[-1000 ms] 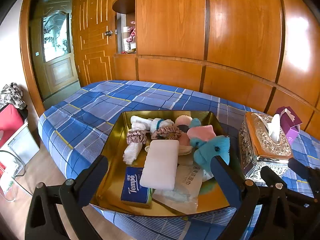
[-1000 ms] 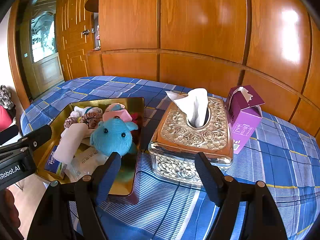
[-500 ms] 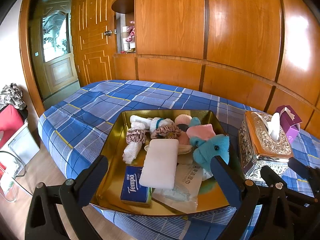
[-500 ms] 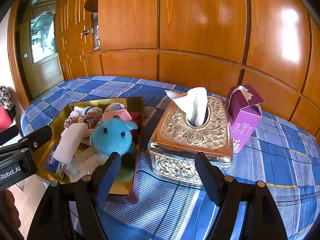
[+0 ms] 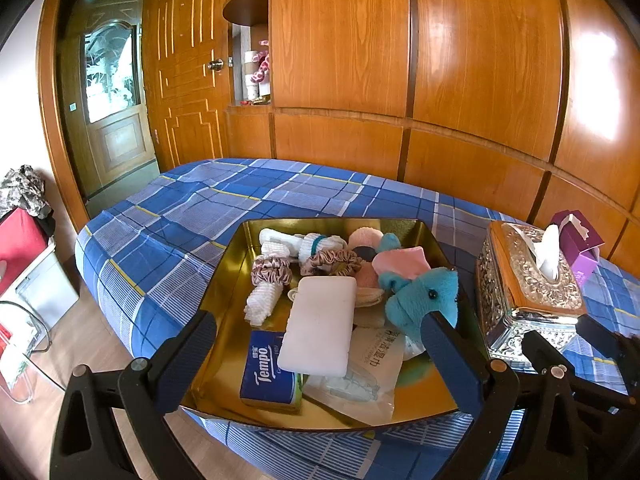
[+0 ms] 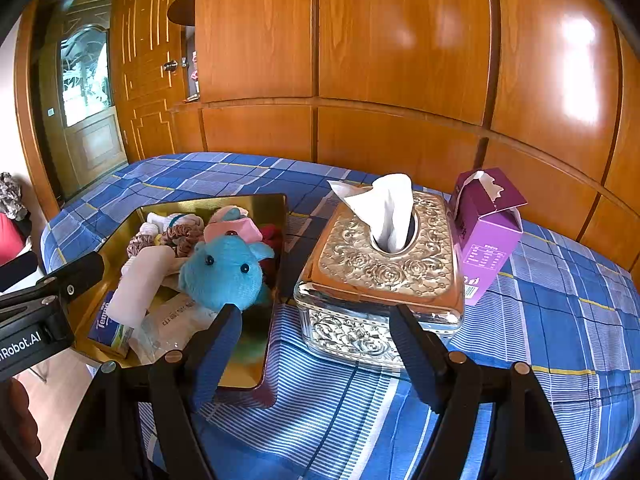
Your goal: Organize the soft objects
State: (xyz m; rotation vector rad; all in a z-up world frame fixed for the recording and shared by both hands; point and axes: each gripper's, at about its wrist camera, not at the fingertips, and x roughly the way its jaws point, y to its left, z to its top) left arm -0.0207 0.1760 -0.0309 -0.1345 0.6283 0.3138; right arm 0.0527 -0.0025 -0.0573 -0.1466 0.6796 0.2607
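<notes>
A gold tray (image 5: 224, 280) on the blue plaid bed holds soft things: a blue plush toy (image 5: 424, 300), a white sponge pad (image 5: 320, 328), scrunchies (image 5: 272, 274), rolled white cloths (image 5: 260, 304), a Tempo tissue pack (image 5: 268, 372) and a clear packet (image 5: 372, 368). My left gripper (image 5: 316, 340) is open and empty, hovering above the tray's near side. My right gripper (image 6: 316, 332) is open and empty, in front of the ornate tissue box (image 6: 380, 264). The tray (image 6: 276, 240) and plush toy (image 6: 224, 272) also show in the right wrist view.
A purple carton (image 6: 484, 236) stands right of the tissue box. Wooden wall panels run behind the bed. A door (image 5: 112, 112) is at the far left. A red bin (image 5: 20, 244) and clutter stand on the floor to the left.
</notes>
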